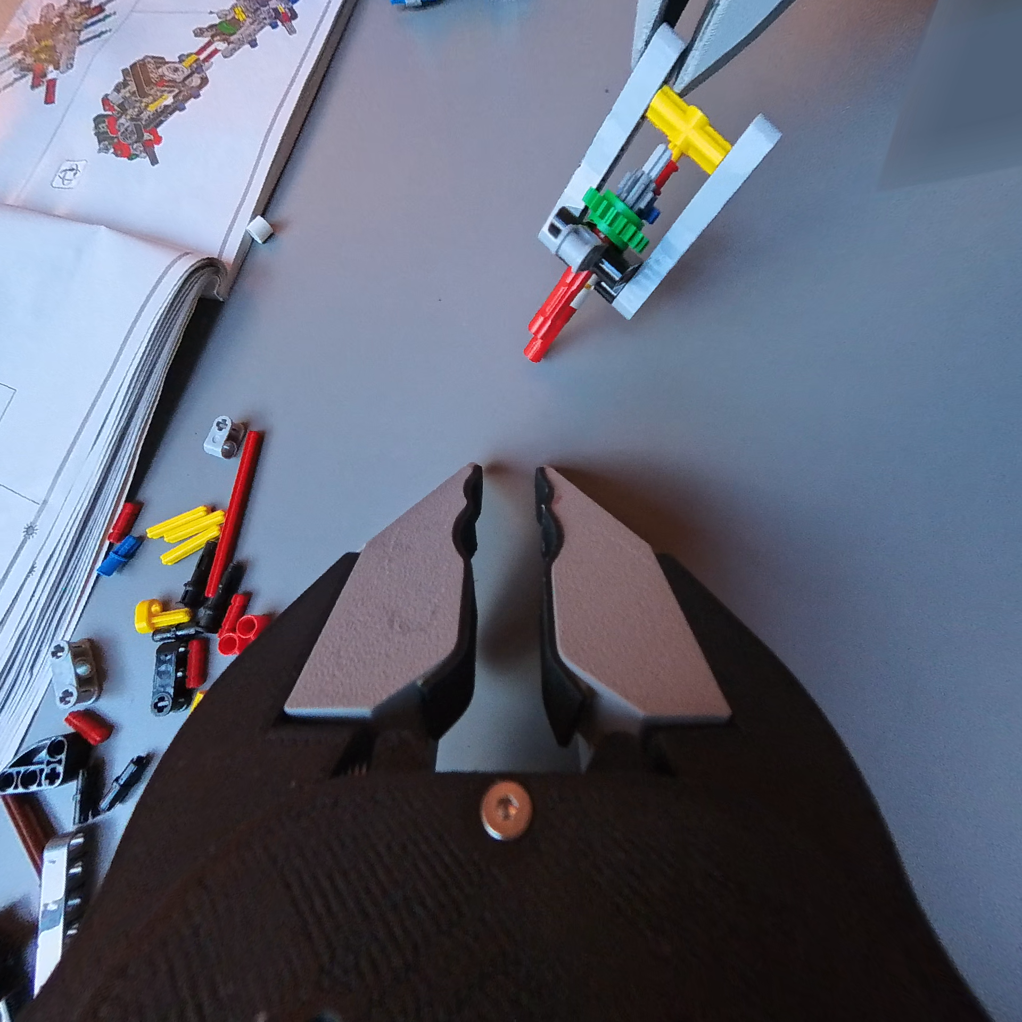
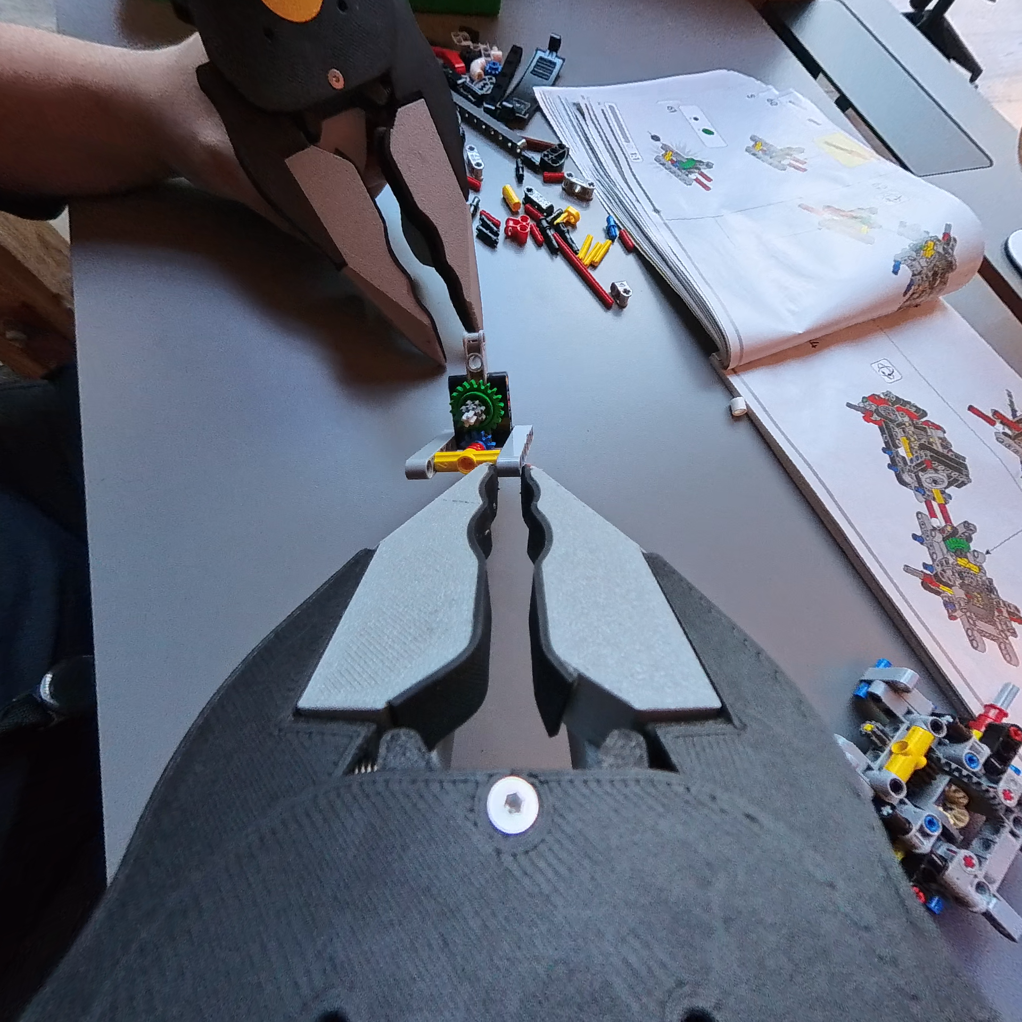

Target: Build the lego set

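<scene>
Now gripping: the right hand-held gripper [image 2: 509,478] is closed on the near end of one light-grey plastic beam [image 2: 515,445] of a small toy-brick gear assembly with a green cogwheel and yellow cross-connector [image 1: 616,218]; both pads press on the beam.
Assembly place: upper right in the left wrist view, centre in the right wrist view, tilted, with its red axle tip [image 1: 533,351] down near the dark grey surface [image 1: 387,332].
Left hand-held gripper [image 1: 509,470]: jaws apart with nothing between them, over bare surface, nearest the scattered red, yellow and black loose pieces [image 1: 210,553] at lower left.
Nearby: an open white instruction booklet [image 1: 110,276] at upper left; a larger grey built model [image 2: 940,791] at lower right of the right wrist view.
Handling judgement: the pinch sits only on the beam's end, so a firm, square hold seems needed to stop the assembly from pivoting.
Hard to see: whether the axle tip touches the surface; the larger model is cut off at the frame edge.
</scene>
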The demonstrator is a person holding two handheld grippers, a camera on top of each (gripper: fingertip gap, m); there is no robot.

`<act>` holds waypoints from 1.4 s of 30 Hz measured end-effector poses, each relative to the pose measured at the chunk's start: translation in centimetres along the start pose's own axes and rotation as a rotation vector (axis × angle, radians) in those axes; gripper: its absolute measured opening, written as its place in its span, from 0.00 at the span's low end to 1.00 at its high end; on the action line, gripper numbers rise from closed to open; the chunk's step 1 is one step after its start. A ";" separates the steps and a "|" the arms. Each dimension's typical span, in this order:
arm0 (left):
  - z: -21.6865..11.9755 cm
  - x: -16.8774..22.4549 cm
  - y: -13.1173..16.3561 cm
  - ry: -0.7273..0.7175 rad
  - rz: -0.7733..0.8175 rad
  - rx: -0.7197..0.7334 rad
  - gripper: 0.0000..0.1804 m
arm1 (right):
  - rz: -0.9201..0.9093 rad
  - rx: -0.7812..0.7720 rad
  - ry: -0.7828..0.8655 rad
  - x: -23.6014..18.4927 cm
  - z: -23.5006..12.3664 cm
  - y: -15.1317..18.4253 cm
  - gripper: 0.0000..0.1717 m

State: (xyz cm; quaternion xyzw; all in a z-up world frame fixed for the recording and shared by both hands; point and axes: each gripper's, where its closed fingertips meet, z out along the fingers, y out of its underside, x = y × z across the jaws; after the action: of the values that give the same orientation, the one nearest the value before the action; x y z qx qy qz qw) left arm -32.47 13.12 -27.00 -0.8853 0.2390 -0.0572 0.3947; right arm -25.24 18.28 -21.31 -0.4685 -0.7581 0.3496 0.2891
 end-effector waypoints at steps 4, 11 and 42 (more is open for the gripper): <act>0.0 0.0 0.0 -0.001 0.001 0.000 0.09 | 0.002 -0.001 -0.003 0.0 0.0 0.0 0.03; 0.0 0.0 0.0 -0.001 0.002 0.000 0.09 | 0.015 0.006 -0.018 -0.1 0.0 0.0 0.03; 0.2 0.4 -0.3 0.198 -0.092 -0.001 0.09 | 0.150 -0.096 -0.266 -1.0 2.7 4.2 0.41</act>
State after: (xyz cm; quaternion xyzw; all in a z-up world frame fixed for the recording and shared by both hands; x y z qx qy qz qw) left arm -31.88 13.26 -26.95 -0.8856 0.2359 -0.1621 0.3658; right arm -24.75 17.99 -26.32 -0.4869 -0.7684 0.3922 0.1365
